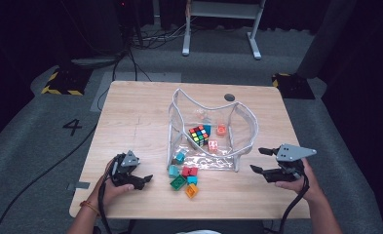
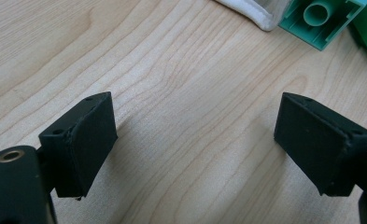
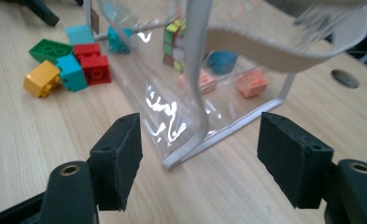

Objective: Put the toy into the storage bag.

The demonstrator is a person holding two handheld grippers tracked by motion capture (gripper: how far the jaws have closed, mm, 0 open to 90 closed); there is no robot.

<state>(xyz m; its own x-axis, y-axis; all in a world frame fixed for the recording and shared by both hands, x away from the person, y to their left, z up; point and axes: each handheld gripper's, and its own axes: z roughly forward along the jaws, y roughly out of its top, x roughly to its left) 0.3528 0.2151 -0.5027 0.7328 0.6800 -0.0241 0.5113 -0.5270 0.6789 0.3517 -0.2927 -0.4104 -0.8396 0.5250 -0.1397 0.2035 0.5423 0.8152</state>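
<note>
Dark floor surrounds the table (image 1: 130,112), where the clear bag (image 1: 206,136) stands in the middle, blocks (image 1: 184,178) just before it. Both the right claw (image 1: 263,161) and the left claw (image 1: 143,179) are released and empty; the bag's loose strap (image 3: 265,46) could catch and tip it.

A lab: hazard-taped floor (image 1: 61,90) (numbered 4), loose cables (image 1: 130,53), dark surroundings.

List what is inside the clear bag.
Inside the clear bag lie a colour puzzle cube, a teal block and some orange or pink blocks. Glare and the strap hide parts, so more may be there.
</note>
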